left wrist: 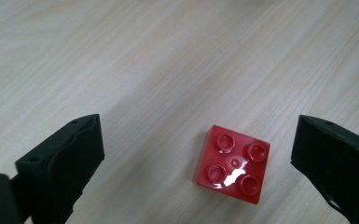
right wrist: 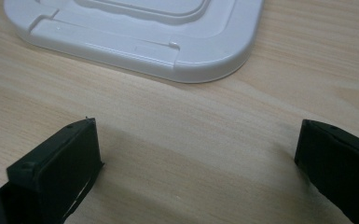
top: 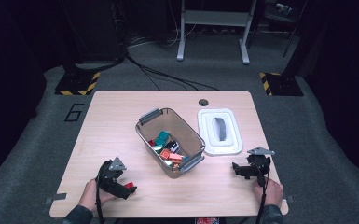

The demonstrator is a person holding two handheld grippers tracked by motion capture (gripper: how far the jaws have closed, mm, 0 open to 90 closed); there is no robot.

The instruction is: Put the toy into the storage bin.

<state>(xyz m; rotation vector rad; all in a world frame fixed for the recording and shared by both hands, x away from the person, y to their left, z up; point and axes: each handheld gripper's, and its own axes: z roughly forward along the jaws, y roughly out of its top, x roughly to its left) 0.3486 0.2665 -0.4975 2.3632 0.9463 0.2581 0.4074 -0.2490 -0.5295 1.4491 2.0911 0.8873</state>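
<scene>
A small red four-stud brick (left wrist: 233,164) lies flat on the wooden table (left wrist: 168,56), studs up. My left gripper (left wrist: 198,163) is open over it, the brick sitting between the jaws, nearer the right one and touching neither. From above, that gripper (top: 127,189) is at the table's front left with the red brick (top: 130,185) at its tip. My right gripper (top: 237,169) stands open at the front right, with bare wood between its jaws (right wrist: 198,154). The white lid (right wrist: 140,32) lies just beyond it.
A clear bin (top: 169,141) with grey handles stands tilted in the table's middle, holding several coloured bricks. The white lid (top: 219,131) with a grey handle lies to its right. A cable hole (top: 203,102) sits near the far edge. Beyond the table are a desk frame and floor cables.
</scene>
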